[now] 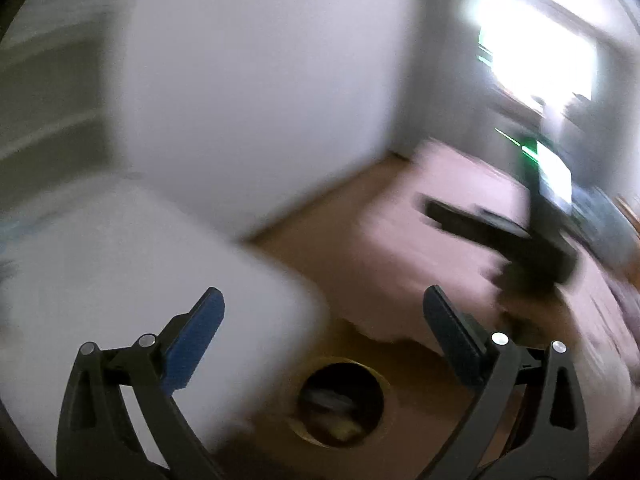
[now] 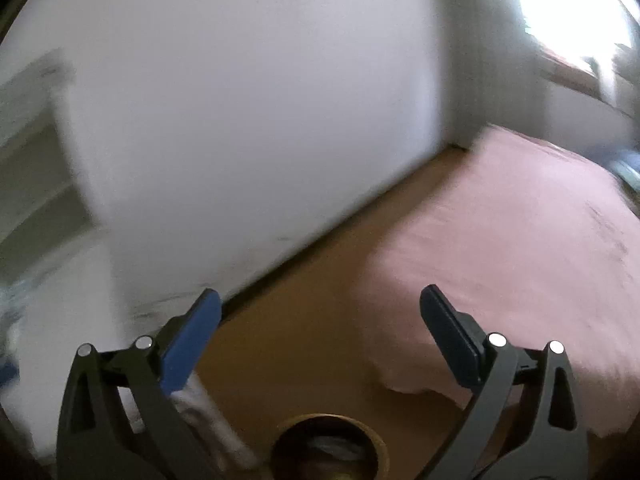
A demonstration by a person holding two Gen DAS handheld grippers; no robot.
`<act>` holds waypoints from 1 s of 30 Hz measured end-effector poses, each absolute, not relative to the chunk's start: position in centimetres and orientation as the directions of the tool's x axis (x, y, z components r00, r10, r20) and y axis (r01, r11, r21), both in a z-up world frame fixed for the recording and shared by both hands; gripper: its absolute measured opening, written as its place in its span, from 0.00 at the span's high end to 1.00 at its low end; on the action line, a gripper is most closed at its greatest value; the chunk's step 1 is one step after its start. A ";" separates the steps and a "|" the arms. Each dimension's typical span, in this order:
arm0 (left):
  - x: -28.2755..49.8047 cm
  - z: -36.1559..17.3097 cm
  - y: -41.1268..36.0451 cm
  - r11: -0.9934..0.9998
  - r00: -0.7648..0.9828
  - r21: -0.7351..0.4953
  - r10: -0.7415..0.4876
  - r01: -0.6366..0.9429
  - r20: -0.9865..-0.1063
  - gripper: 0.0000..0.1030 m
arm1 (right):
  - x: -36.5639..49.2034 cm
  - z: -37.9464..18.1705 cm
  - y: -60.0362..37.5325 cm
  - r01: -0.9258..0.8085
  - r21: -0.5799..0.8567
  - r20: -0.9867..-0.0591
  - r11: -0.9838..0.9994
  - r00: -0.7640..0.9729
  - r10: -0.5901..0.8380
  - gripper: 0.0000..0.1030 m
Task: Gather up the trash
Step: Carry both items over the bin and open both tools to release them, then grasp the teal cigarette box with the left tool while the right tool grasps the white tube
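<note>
Both views are motion-blurred. A round tan bin (image 1: pixel 342 400) with a dark opening sits low between my left gripper's fingers; crumpled trash lies inside it. It also shows at the bottom of the right wrist view (image 2: pixel 330 446). My left gripper (image 1: pixel 324 308) is open and empty above the bin. My right gripper (image 2: pixel 320 306) is open; a white crumpled tissue (image 2: pixel 212 420) hangs beside the base of its left finger, not pinched between the pads.
A pink sheet (image 2: pixel 500 260) covers a bed on the right, with a brown frame (image 2: pixel 304 320) along a white wall (image 2: pixel 240 120). A dark handheld tool (image 1: pixel 500 236) hovers over the bed. A white surface (image 1: pixel 120 280) lies left. A bright window (image 1: pixel 540 60) is at back right.
</note>
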State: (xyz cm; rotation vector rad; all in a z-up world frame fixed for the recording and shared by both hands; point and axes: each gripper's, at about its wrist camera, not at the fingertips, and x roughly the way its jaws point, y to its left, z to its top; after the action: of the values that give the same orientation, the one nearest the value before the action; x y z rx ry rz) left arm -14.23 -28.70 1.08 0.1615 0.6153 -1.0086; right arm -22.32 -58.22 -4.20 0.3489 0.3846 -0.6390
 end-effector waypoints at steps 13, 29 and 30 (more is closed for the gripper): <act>4.6 -1.7 3.8 0.995 0.684 -0.048 0.025 -0.087 -0.729 0.06 | 0.6 -1.5 -29.9 -0.032 0.022 -0.580 0.999 0.814 0.039 0.07; 10.5 -5.2 2.6 0.997 0.593 0.074 0.050 0.017 -0.804 0.06 | 9.0 -5.3 -22.9 -0.120 -0.123 -0.714 0.985 0.700 -0.003 0.24; 10.6 -5.2 3.1 0.996 0.594 0.084 0.050 0.029 -0.803 0.06 | 8.9 -5.3 -23.4 -0.124 -0.115 -0.716 0.986 0.698 0.004 0.24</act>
State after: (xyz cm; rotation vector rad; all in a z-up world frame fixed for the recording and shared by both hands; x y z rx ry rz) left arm 10.62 3.12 -5.25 0.0912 0.9353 0.0122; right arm 8.89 -23.39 -5.34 -0.1590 0.7956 0.0715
